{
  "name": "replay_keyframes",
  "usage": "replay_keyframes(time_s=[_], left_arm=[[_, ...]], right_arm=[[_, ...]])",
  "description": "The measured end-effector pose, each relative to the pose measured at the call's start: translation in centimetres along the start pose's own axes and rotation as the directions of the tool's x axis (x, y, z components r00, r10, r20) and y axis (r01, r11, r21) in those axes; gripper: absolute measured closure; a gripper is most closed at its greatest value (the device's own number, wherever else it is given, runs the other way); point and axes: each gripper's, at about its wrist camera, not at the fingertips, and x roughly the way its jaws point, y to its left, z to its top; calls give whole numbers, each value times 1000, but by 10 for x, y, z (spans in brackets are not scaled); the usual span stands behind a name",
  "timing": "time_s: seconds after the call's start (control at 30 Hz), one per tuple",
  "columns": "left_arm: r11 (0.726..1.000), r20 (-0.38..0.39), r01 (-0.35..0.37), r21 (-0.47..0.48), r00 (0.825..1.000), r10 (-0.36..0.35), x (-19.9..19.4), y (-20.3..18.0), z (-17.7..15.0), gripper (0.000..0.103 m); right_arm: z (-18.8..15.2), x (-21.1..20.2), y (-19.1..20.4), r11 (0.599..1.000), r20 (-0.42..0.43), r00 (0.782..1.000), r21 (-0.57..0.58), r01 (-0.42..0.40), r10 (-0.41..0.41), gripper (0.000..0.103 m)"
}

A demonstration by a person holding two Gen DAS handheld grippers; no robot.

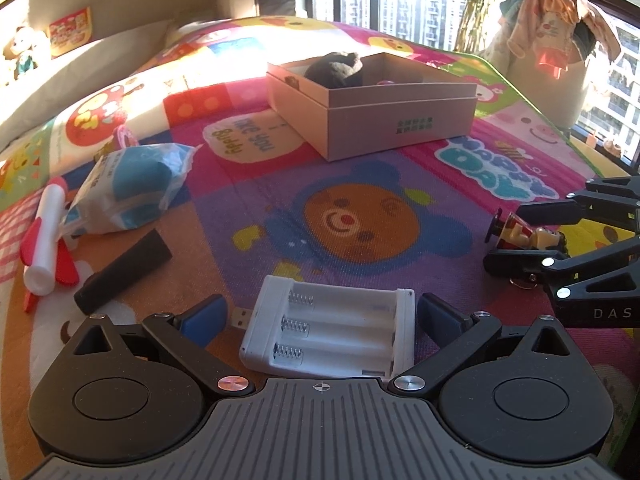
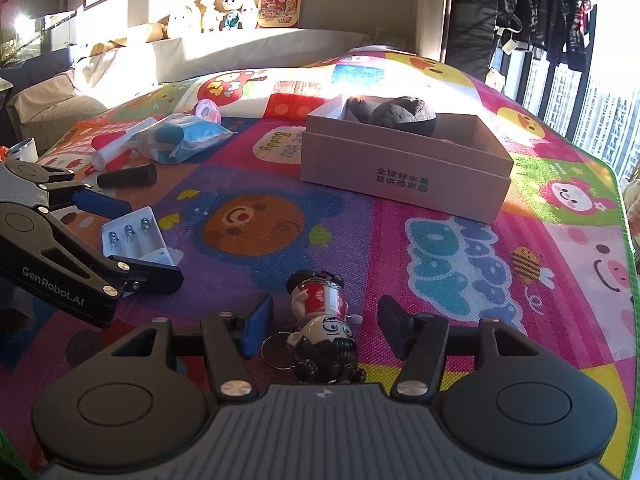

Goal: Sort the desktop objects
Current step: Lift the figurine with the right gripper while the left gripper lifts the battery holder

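Observation:
A white battery holder point(image 1: 332, 330) with three spring slots lies on the colourful play mat between the open fingers of my left gripper point(image 1: 320, 316); it also shows in the right wrist view point(image 2: 136, 238). A small figurine keychain point(image 2: 326, 328) lies on the mat between the open fingers of my right gripper point(image 2: 324, 322); in the left wrist view the figurine point(image 1: 528, 236) sits between the right gripper's fingers point(image 1: 516, 238). Neither gripper has closed on its object. An open cardboard box point(image 1: 400, 120) holds a dark plush toy point(image 1: 336, 66).
A black cylinder point(image 1: 122, 272), a white and red toy rocket point(image 1: 44, 248) and a blue and white plastic bag point(image 1: 128, 188) lie at the left of the mat. A pink round item point(image 2: 208, 112) lies behind the bag. A laundry basket point(image 1: 560, 60) stands at the window.

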Motion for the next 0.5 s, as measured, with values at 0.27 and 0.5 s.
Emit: replay_keyframes(time_s=[0.27, 0.5], left_arm=[[1000, 20, -20, 9, 1000, 20, -7, -13, -4, 6], [999, 50, -35, -40, 998, 37, -22, -16, -10, 6]], right_arm=[[0, -2, 1, 1000, -1, 1000, -5, -16, 16, 61], [4, -16, -7, 998, -48, 997, 12, -62, 63, 74]])
